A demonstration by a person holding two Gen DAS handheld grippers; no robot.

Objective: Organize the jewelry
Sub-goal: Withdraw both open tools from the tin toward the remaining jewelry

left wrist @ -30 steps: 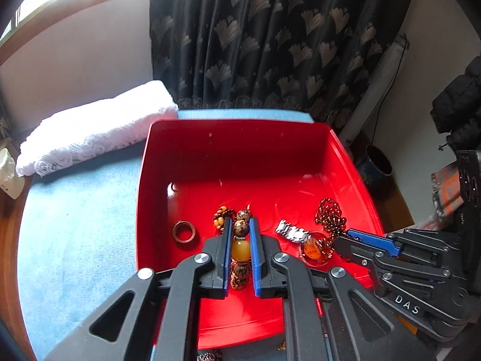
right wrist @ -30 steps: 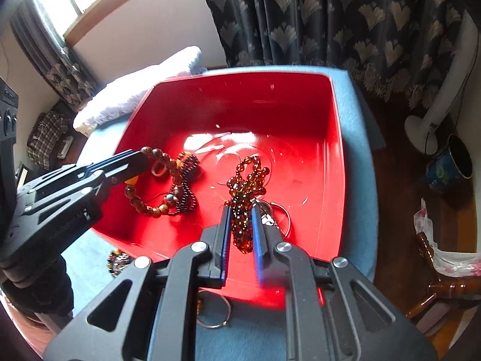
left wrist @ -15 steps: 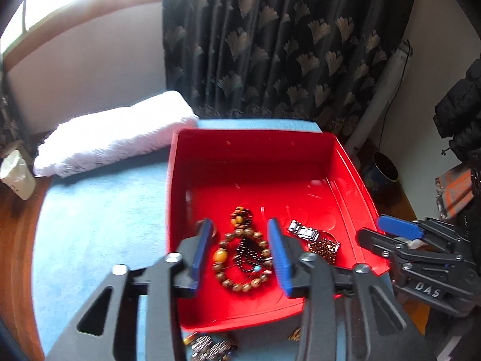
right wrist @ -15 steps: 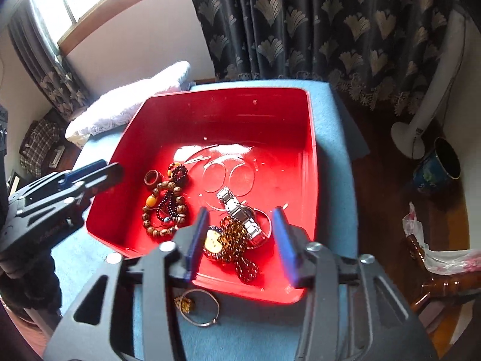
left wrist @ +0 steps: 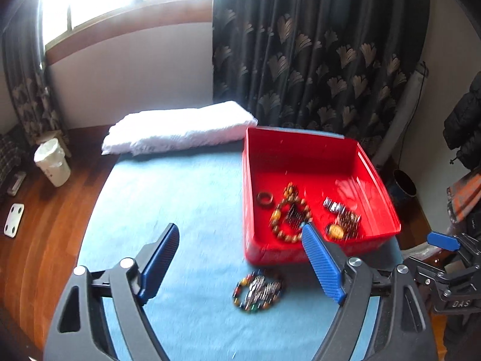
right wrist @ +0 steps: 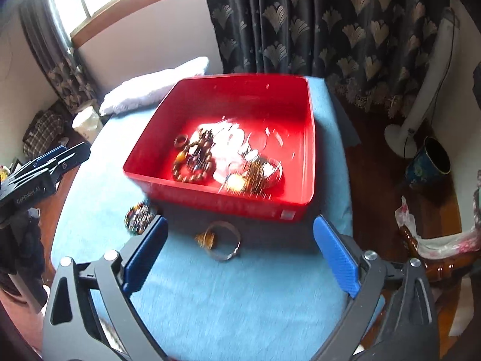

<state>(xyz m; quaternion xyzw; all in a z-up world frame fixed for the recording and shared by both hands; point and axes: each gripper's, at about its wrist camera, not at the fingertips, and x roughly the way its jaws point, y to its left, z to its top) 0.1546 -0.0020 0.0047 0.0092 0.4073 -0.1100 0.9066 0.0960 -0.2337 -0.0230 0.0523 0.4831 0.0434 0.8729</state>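
On the blue cloth-covered desk (left wrist: 168, 198), towards its left side in the left wrist view, nothing is held: the left gripper (left wrist: 240, 242) hangs above the cloth with its jaws spread wide and empty. Just beyond them, on the cloth in front of the tray, a multicoloured beaded bracelet tangled with a dark metal chain (left wrist: 258, 292) is seen. It can be judged light, limp and inclined to slither; a pinch across the bunched middle would probably lift the whole heap, whereas a single strand might slip through smooth pads.

Further right stands the red rectangular plastic tray (left wrist: 303, 153), where a brown wooden ring (left wrist: 265, 199), a loop of brown and amber beads (left wrist: 289, 219) and a silver watch-like band beside an orange pendant (left wrist: 341, 218) are lying loose on the floor of it. These are blurred, so their links cannot be made out.

Rightmost, the right gripper (right wrist: 240, 234) is likewise held over the desk with jaws wide apart, gripping nothing. Between them, near the tray's front wall, a thin silver wire bangle carrying a small amber charm (right wrist: 221, 241) is shown by the right wrist view alone; the left wrist view does not show it. Being stiff, thin and flat on soft cloth, it is best taken at the charm or by one edge of the hoop. A white folded towel (left wrist: 180, 128) behind the tray is plainest in the left view.
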